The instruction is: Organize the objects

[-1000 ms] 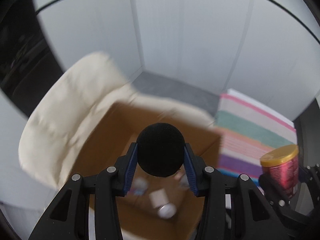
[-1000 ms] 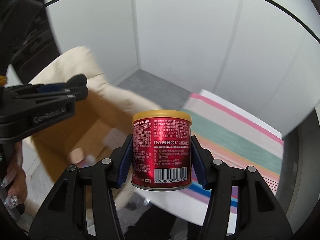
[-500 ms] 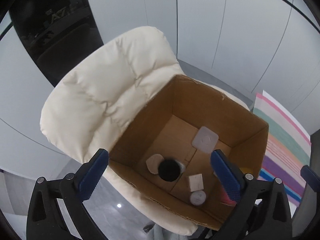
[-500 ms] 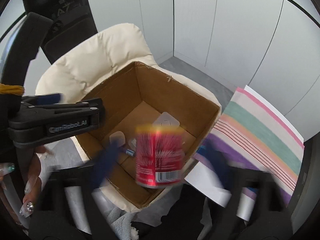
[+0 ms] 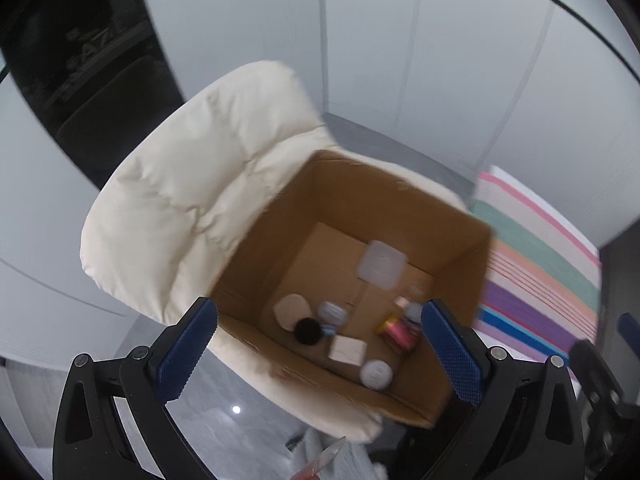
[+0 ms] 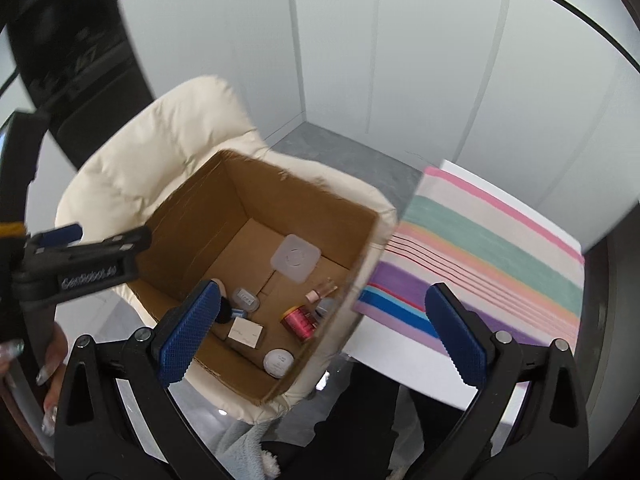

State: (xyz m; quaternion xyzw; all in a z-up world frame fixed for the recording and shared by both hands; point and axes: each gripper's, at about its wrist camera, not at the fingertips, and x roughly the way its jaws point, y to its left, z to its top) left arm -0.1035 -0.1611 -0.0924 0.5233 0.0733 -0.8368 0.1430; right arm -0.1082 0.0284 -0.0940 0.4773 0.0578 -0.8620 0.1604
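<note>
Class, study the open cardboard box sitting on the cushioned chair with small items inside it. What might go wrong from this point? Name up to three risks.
1. The cardboard box sits on a soft cream chair with a corner near the seat's front edge; a nudge might tip it.
2. The red can lies on its side among small bottles and could roll into them.
3. Both grippers, left and right, hang open above the box; lowering either could clip the rim.
</note>
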